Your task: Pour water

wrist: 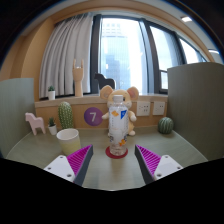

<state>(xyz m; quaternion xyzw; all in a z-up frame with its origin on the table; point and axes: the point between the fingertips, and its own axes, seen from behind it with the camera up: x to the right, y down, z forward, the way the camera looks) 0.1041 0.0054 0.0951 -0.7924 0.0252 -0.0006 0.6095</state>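
Gripper [116,158] with fingers [78,160] spread wide, jaws released, grasping nothing. Magenta pads on the inner faces, pointing toward the middle of a pale green table [30,148]. Just ahead of the fingertips, centred on the gap between them, a small red dish [117,152] flat on the table. Right behind it, a plush mouse [119,113] upright, big ears, blue-and-white front. Whether mouse and dish touch: cannot tell. To the near left, just beyond the left finger, a white cup [69,140], upright, open top, apart from the dish. Behind the cup, a tall green cactus [66,116]. Farther left, a small white horse figure [37,124] and a tiny potted plant [53,126]. Behind the mouse, to its left, a purple disc [93,117] marked 7. To the far right, a round cactus [166,125] near a pale green divider [194,95]. At the far edge, a window [125,50] with a curtain [68,50] on the left, and on the sill a giraffe figure [78,78], a small pot [51,93] and a dark animal figure [104,82]. No water visible in the cup from here.
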